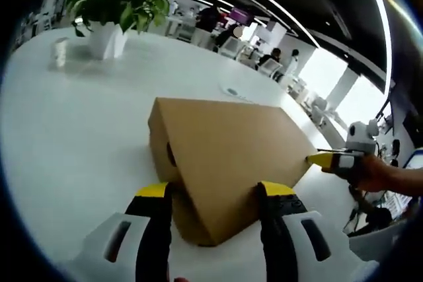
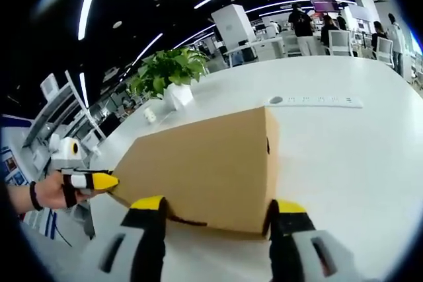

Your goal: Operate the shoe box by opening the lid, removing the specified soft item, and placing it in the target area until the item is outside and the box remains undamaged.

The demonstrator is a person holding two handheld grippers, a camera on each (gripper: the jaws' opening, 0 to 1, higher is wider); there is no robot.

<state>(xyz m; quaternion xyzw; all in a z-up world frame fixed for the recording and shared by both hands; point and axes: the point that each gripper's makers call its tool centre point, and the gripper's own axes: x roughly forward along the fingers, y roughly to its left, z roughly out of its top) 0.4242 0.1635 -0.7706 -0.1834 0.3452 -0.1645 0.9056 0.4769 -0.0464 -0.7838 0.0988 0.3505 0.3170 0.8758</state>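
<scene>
Box: brown cardboard shoe box (image 1: pixel 228 163) sat lid-down-shut on the white table (image 1: pixel 73 156), both my grippers at its ends.
Left gripper: my left gripper (image 1: pixel 215 193) stood spread, its yellow-tipped jaws straddling the near corner of the box, close to the card; I could not tell whether they touched it.
Right gripper: my right gripper (image 2: pixel 215 208) was likewise spread across the opposite end, jaws flanking the lower edge. Its tip (image 1: pixel 325 159) showed at the far corner in the left gripper view.
Item: the soft item was out of sight, presumably inside; the lid was not yet lifted.
Background: a potted plant (image 2: pixel 168 74) stood beyond the box, a power strip (image 2: pixel 316 101) lay on the table, and people sat at far desks.
Risk: as I judged it, squeezing the thin card walls could dent or crease them; lifting one end alone could skew the lid and tear a corner; a push could slide the box across the smooth table.
Writing: no brand, label or lettering could be read on the box.
</scene>
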